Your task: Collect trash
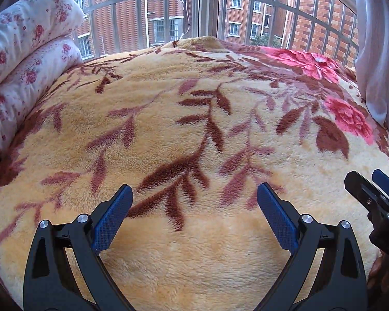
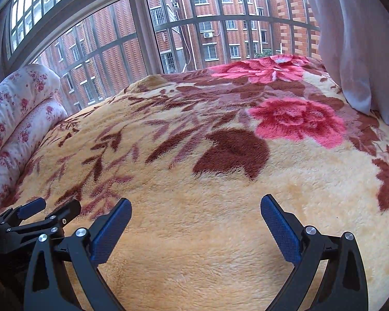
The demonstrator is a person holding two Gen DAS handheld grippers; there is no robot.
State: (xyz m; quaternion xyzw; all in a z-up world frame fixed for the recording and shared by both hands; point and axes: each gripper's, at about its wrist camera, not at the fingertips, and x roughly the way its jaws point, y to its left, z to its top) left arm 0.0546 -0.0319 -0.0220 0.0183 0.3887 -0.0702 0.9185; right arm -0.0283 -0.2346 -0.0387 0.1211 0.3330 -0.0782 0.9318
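My left gripper [image 1: 194,194] is open and empty, held low over a fluffy cream blanket [image 1: 194,119] with brown leaves and pink roses. My right gripper [image 2: 195,206] is open and empty too, over the same blanket [image 2: 220,207]. The right gripper also shows at the right edge of the left wrist view [image 1: 370,181], and the left gripper at the lower left of the right wrist view [image 2: 49,208]. No trash shows in either view.
A rolled white quilt [image 1: 26,51] with red flowers lies along the left side of the bed, also in the right wrist view [image 2: 20,108]. A barred window [image 1: 207,7] stands behind the bed. A white curtain [image 2: 355,39] hangs at the right.
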